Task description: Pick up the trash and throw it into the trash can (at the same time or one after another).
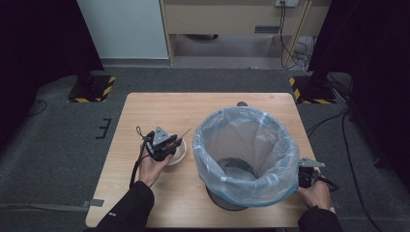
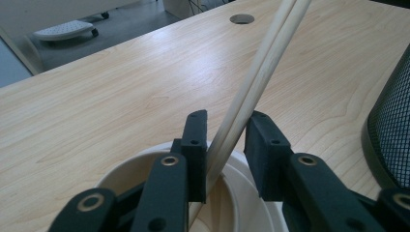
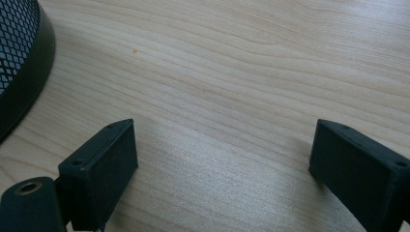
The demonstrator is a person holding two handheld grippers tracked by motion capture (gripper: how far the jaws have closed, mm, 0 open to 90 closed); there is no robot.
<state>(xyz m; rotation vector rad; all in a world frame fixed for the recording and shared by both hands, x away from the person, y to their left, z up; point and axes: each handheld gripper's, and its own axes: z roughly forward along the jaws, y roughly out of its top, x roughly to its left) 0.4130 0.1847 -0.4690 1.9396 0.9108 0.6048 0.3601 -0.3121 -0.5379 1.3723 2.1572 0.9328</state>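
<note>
On the left half of the table, the left gripper sits over a small white bowl; from above, the person's hand and the gripper's grey plate cover most of the bowl, so what the bowl holds cannot be made out. A pair of wooden chopsticks stands between the jaws, lower ends down inside the bowl and hidden behind the left jaw. The left jaw touches the sticks, while a narrow gap shows at the right jaw, so the grip looks loose rather than clamped. Their long axis leans up and away from the bowl toward the far right of the table, and the upper ends are cut off by the top edge of the left gripper view. Further right stands a black mesh bin lined with a pale blue bag, which hides its inside wall and part of the table behind it. At the far right, the right gripper rests low over bare wood just beside the bin's base, jaws spread wide with nothing between them.
</note>
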